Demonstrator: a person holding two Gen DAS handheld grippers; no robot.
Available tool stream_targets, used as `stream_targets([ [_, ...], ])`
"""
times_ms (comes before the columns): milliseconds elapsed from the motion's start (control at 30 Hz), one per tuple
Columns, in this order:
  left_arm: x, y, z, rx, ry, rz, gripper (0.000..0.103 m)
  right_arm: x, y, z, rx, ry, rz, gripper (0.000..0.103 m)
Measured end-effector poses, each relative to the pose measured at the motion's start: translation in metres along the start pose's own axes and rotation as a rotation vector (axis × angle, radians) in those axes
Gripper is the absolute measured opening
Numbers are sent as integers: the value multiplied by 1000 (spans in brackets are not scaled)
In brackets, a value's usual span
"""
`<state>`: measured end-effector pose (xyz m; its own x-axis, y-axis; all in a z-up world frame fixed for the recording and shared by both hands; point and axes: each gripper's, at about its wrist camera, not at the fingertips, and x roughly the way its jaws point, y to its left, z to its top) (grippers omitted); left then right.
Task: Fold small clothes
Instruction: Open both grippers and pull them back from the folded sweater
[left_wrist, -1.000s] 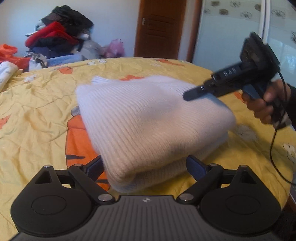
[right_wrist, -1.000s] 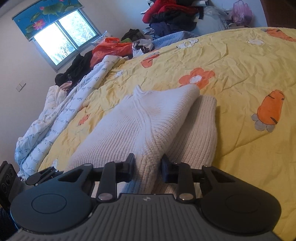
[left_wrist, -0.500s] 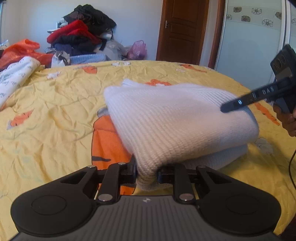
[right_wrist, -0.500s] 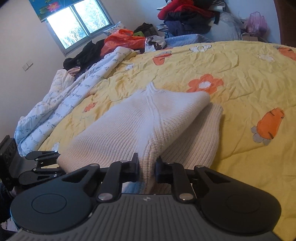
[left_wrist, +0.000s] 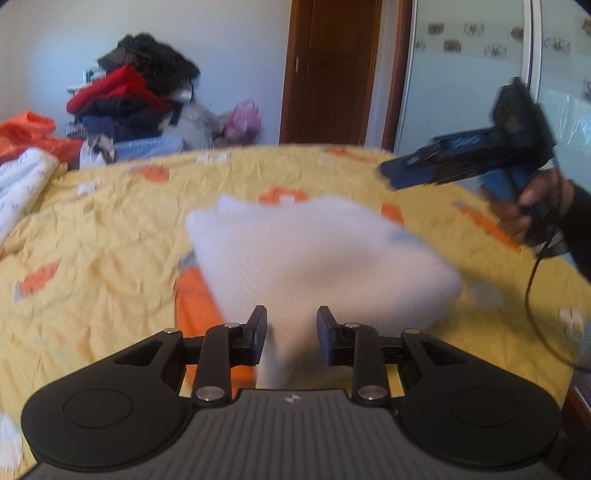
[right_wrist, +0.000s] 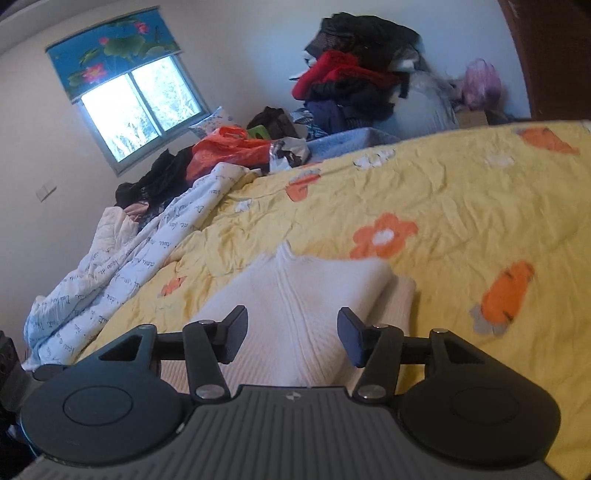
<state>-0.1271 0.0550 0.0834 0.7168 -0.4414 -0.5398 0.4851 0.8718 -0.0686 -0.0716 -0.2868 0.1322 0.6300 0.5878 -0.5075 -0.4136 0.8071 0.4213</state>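
We had the white ribbed knitted sweater (left_wrist: 317, 258) folded into a thick bundle on the yellow bedspread printed with orange carrots and flowers (left_wrist: 92, 266), near its middle. Our left gripper (left_wrist: 291, 334) was opening, its pads apart, though a tail of the knit hung between them, perhaps brushing the left pad. Our right gripper (right_wrist: 293, 338) was opening wider over the bundle's ridge, the pads clear of the wool. To release well, we judged that both should spread fully before lifting away, so no rib snagged and dragged the top layer askew. The blur kept us from seeing the left corner's lie.
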Motion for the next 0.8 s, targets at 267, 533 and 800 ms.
stream_targets([
  [267,79,-27,9,123,17,61,31,140,4,10,-227,223,-181,72],
  [533,72,-13,14,10,-3,25,32,136,-1,3,-170,159,-185,72],
  [800,-32,14,-23,-87,-186,287,100,3,40,-51,-122,-65,-170,89],
])
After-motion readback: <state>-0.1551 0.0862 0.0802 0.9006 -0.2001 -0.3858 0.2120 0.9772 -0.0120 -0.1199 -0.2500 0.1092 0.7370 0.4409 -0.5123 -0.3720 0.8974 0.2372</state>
